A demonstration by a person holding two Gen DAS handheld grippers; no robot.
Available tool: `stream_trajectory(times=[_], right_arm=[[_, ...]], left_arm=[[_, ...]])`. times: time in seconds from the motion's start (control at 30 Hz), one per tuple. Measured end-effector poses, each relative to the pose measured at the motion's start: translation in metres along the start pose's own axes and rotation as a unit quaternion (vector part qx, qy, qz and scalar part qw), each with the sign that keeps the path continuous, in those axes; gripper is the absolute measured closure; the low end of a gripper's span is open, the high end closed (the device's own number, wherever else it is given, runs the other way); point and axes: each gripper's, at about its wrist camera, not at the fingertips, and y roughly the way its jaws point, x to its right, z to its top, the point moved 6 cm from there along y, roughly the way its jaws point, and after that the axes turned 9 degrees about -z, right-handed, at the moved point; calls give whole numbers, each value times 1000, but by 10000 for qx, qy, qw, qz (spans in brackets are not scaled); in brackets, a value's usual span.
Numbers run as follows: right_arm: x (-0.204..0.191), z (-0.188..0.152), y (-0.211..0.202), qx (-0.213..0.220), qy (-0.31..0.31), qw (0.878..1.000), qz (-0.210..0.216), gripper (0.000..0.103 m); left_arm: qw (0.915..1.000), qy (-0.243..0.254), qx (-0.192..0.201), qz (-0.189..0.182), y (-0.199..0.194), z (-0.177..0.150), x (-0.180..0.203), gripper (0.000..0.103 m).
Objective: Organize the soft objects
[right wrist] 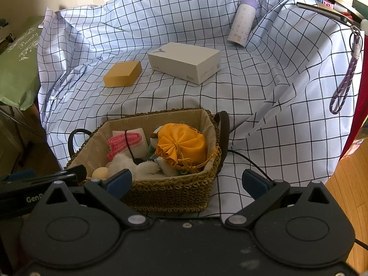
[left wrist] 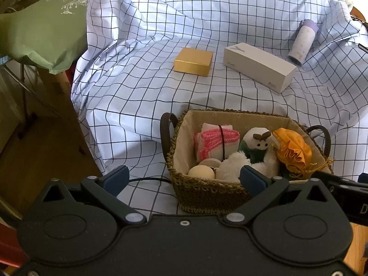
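left wrist view first: your woven basket [left wrist: 207,193] sits on the checked cloth [left wrist: 138,96] close in front of you, its fabric lining showing along the back wall and a dark loop handle at each end. inside it you have a white cloth with pink crochet trim [left wrist: 215,141] at the back left, a small plush with a white face and green body [left wrist: 255,146] in the middle, an orange drawstring pouch [left wrist: 293,150] at the right, a white fluffy toy [left wrist: 232,164] in front, and a pale round ball [left wrist: 201,172] at the near left corner. beyond the basket, a gold box [left wrist: 193,61], a white carton [left wrist: 260,66] and a purple-capped bottle [left wrist: 302,42] lie apart on the cloth. your left gripper [left wrist: 184,180] is spread wide and holds nothing; its right pad overlaps the basket's near rim in this view, but you cannot tell whether it touches. right wrist view: the same basket [right wrist: 165,195] lies low and left of centre, with the orange pouch [right wrist: 181,146] now nearest its right wall, the pink-trimmed cloth [right wrist: 128,141] behind left, the fluffy toy [right wrist: 128,163] in front and the ball [right wrist: 100,173] at the near left. your right gripper [right wrist: 187,182] is also spread wide and empty, its left pad in front of the basket's near side, its right pad over bare cloth [right wrist: 276,115]. the gold box [right wrist: 122,73], the carton [right wrist: 184,62] and the bottle [right wrist: 243,21] lie further back.
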Motion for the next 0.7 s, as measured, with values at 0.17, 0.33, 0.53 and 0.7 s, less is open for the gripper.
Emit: stream_trajectory(times=[0.17, 0.33, 0.53, 0.7], right_arm=[[0, 0, 0, 2, 6, 10000, 0, 0], [0, 0, 0, -1, 6, 10000, 1, 0], [0, 0, 0, -16, 11, 10000, 12, 0], [-1, -1, 1, -15, 5, 10000, 16, 0]], left_arm=[[10000, 2, -11, -4, 1, 0, 0, 4], [10000, 4, -17, -7, 1, 0, -1, 4], [10000, 18, -26, -15, 2, 0, 0, 4], [10000, 15, -26, -13, 2, 0, 0, 4]])
